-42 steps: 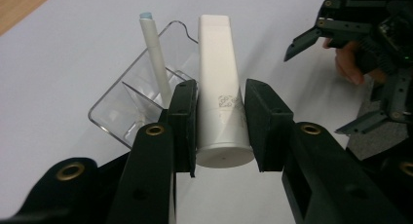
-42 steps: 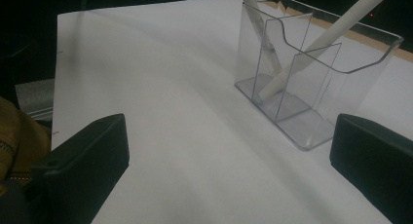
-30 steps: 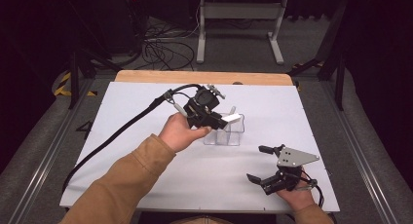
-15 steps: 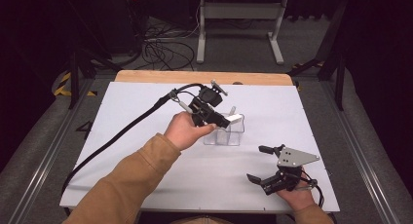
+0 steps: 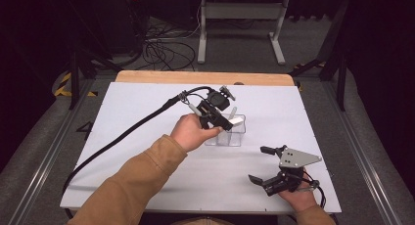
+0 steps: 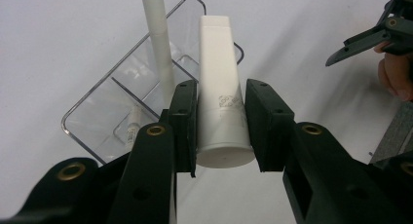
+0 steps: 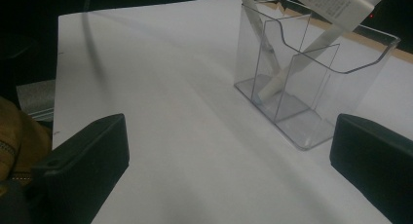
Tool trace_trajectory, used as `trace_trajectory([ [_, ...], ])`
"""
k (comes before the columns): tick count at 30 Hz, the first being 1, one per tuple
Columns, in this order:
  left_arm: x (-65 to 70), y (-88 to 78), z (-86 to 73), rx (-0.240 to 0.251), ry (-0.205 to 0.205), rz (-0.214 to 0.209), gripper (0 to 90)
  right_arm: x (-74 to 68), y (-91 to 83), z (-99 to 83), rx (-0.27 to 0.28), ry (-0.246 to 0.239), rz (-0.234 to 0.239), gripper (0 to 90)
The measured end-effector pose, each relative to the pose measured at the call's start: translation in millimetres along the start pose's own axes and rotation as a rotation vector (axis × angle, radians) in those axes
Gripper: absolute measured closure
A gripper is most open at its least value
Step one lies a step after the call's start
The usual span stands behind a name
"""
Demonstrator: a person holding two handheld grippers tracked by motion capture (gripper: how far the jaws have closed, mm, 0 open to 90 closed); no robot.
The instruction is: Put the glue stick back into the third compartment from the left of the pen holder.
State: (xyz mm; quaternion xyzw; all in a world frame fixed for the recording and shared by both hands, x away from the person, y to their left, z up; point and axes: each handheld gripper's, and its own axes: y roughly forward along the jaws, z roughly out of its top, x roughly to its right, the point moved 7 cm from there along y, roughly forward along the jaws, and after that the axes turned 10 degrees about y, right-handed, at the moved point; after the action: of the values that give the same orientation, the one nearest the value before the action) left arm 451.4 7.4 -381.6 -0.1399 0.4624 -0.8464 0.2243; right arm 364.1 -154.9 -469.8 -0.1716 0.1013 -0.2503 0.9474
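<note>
My left gripper [image 5: 226,123] is shut on a white tube [image 5: 237,121], which hangs just above a clear divided holder [image 5: 230,137] at the table's middle. In the left gripper view the pads of my left gripper [image 6: 222,85] press both sides of the tube [image 6: 221,107], cap end toward the camera, over the holder [image 6: 97,119]. A slim white stick [image 6: 158,39] leans in one compartment. My right gripper [image 5: 256,163] rests open near the front right edge with nothing between its jaws. Seen from my right gripper [image 7: 229,170], the holder [image 7: 311,87] stands ahead with the tube [image 7: 331,2] above it.
The white tabletop [image 5: 147,112] has a wooden strip [image 5: 205,77] along its far edge. A black cable [image 5: 122,137] trails from the left gripper across the table's left side. Cables and a metal stand [image 5: 240,19] sit on the floor beyond.
My left gripper has carried the tube slightly right and down, closer over the holder. The right gripper has stayed where it was.
</note>
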Motion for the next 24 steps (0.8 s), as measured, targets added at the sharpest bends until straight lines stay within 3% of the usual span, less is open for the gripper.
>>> trace_trajectory([
  [10, -3.0, 10.9, 1.6, -0.031, -0.049, -0.039, 66.7, -0.2, 0.7, -0.6, -0.004, -0.001, 0.004, 1.3],
  [24, -5.4, 16.6, 2.8, -0.060, -0.077, -0.033, 66.7, -0.3, 1.2, -1.3, -0.007, -0.005, 0.005, 1.2],
])
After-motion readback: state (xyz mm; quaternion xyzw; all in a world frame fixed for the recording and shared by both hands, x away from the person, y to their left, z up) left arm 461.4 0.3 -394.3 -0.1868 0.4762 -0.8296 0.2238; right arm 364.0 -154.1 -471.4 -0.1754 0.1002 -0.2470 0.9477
